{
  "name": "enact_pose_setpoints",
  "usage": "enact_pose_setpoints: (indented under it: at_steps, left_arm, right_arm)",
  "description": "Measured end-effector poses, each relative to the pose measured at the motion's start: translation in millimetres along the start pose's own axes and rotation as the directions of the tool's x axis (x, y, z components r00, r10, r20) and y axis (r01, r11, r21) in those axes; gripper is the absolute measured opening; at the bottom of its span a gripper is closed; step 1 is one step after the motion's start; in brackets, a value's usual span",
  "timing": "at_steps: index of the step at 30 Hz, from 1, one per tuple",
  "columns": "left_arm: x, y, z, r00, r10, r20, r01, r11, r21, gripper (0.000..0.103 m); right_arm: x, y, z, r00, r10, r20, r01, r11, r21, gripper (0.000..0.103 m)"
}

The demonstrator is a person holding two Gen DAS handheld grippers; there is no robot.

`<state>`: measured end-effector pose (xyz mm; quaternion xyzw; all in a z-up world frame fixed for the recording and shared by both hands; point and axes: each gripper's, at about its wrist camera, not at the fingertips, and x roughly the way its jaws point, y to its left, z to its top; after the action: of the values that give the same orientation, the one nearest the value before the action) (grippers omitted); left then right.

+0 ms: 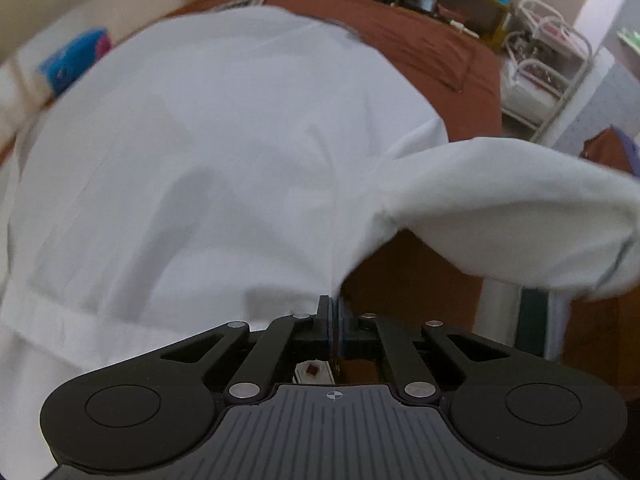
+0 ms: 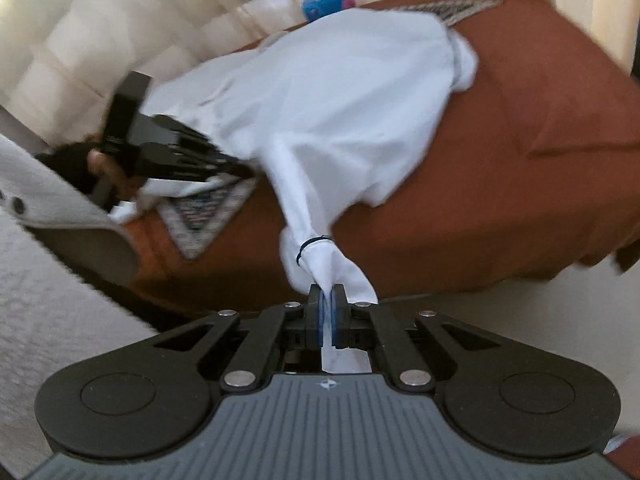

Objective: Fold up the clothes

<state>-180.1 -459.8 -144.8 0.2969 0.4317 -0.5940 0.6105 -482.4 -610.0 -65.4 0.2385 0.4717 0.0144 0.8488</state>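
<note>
A white shirt [image 1: 208,152] lies spread over a bed with a rust-brown cover [image 1: 432,44]. My left gripper [image 1: 333,304] is shut on the shirt's near edge, and the cloth rises straight from its pads. One sleeve [image 1: 512,208] is lifted off to the right in the left wrist view. In the right wrist view my right gripper [image 2: 327,294] is shut on that sleeve's cuff end [image 2: 320,256], which has a thin dark band, and the sleeve is pulled taut toward me. The left gripper [image 2: 224,160] shows there at the shirt's left edge, held by a hand.
A blue box [image 2: 328,0] sits on the pale headboard ledge. A patterned cushion [image 2: 208,212] lies on the bed by the left gripper, another at the far end [image 2: 448,8]. A white wire rack [image 1: 544,64] and a shelf stand beyond the bed. A grey sleeve [image 2: 60,216] crosses the left.
</note>
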Motion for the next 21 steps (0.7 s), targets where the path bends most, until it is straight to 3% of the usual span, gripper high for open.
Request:
enact_pose_setpoints:
  at_steps: [1, 2, 5, 6, 7, 8, 9, 11, 13, 15, 16, 21]
  left_arm:
    - [-1.7, 3.5, -3.0, 1.0, -0.018, -0.003, 0.018, 0.999, -0.027, 0.009]
    - [-3.7, 6.7, -6.0, 0.999, -0.038, -0.005, 0.038, 0.998, -0.052, 0.023]
    - [-17.6, 5.0, -10.4, 0.987, -0.157, 0.017, 0.158, 0.983, -0.097, 0.025]
    - [-22.9, 4.1, -11.2, 0.977, -0.21, 0.027, 0.212, 0.97, -0.118, 0.036]
    - [-28.1, 3.5, -11.5, 0.963, -0.266, 0.039, 0.269, 0.953, -0.142, 0.044]
    - [-33.7, 2.4, -10.7, 0.95, -0.305, 0.067, 0.312, 0.935, -0.169, 0.06]
    - [-39.3, 1.4, -9.9, 0.934, -0.343, 0.095, 0.356, 0.914, -0.194, 0.068]
    - [-48.3, 0.3, -6.9, 0.892, -0.429, 0.14, 0.451, 0.863, -0.23, 0.071]
    - [-52.9, -1.7, -3.7, 0.862, -0.481, 0.163, 0.507, 0.826, -0.247, 0.077]
    - [-56.4, -5.1, -0.9, 0.846, -0.505, 0.172, 0.533, 0.808, -0.252, 0.08]
    - [-57.0, -8.4, 0.4, 0.842, -0.514, 0.167, 0.54, 0.803, -0.251, 0.08]
    - [-55.2, -30.1, -3.3, 0.865, -0.483, 0.14, 0.502, 0.825, -0.26, 0.082]
  right_arm:
    - [3.4, 6.3, -2.9, 1.0, 0.016, -0.004, -0.016, 1.0, 0.005, 0.004]
    - [7.0, 12.9, -5.0, 1.0, 0.03, -0.008, -0.03, 1.0, 0.005, 0.004]
    - [14.0, 28.6, -4.5, 0.998, 0.055, -0.001, -0.055, 0.998, 0.015, 0.004]
    - [14.9, 33.7, -2.7, 0.998, 0.061, 0.004, -0.061, 0.998, 0.012, 0.004]
    - [15.2, 38.9, -0.2, 0.998, 0.066, 0.009, -0.066, 0.998, 0.007, 0.004]
    - [15.7, 44.3, 2.9, 0.997, 0.071, 0.014, -0.071, 0.997, 0.0, 0.004]
    - [16.2, 49.9, 6.2, 0.997, 0.077, 0.018, -0.077, 0.997, -0.009, 0.004]
    - [19.0, 62.0, 9.8, 0.997, 0.078, 0.017, -0.078, 0.996, -0.032, 0.004]
    - [22.4, 74.6, 11.5, 0.997, 0.081, 0.012, -0.08, 0.995, -0.055, 0.004]
    - [26.4, 87.5, 10.9, 0.996, 0.092, 0.0, -0.092, 0.993, -0.076, 0.004]
    - [28.3, 93.5, 10.8, 0.995, 0.101, -0.005, -0.101, 0.991, -0.087, 0.004]
    - [37.2, 113.0, 14.3, 0.985, 0.172, -0.012, -0.172, 0.972, -0.157, 0.004]
